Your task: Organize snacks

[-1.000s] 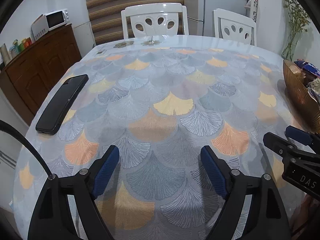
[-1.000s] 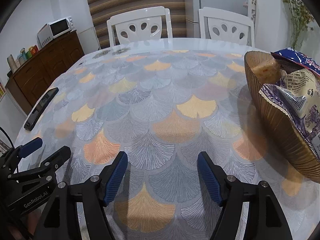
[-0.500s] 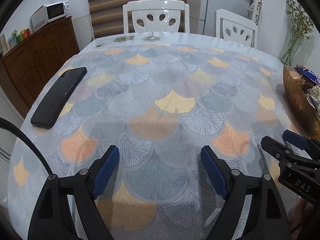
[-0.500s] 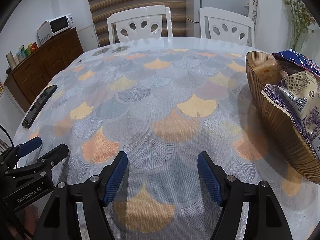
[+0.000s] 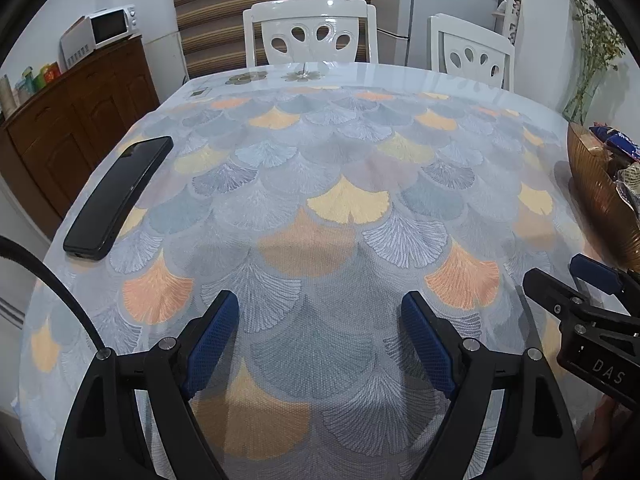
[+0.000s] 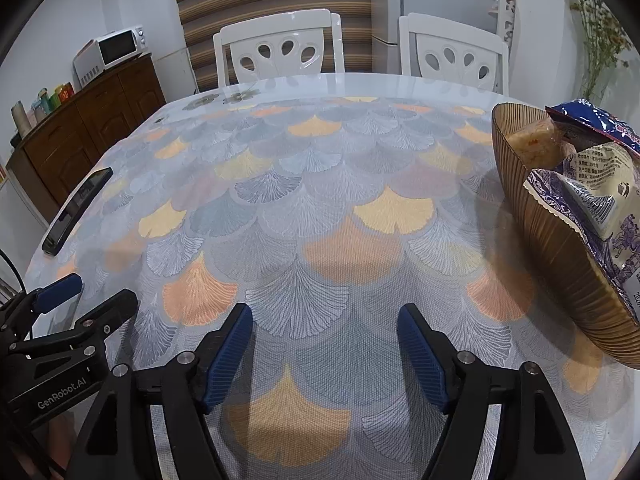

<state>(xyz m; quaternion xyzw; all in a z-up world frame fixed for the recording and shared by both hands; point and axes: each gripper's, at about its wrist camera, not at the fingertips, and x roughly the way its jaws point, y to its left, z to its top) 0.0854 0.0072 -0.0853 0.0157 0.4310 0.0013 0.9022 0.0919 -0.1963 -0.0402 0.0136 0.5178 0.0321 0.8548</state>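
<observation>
Both views are shifting slightly; the bowl [image 6: 560,264] of snacks [image 6: 600,204] is lying at two o'clock of the right gripper [image 6: 324,356], nearer than the left gripper [image 5: 320,344], both with jaws apart and empty.

Left claw [image 5: 320,320], right claw [image 6: 325,334] agape

Bench [image 6: 320,200]: round, covered by fan-pattern cloth [image 5: 320,240]. Black phone [image 5: 116,196] flat near left edge. Ribbed brown bowl [image 6: 560,264] at right edge, well apart from phone.
</observation>
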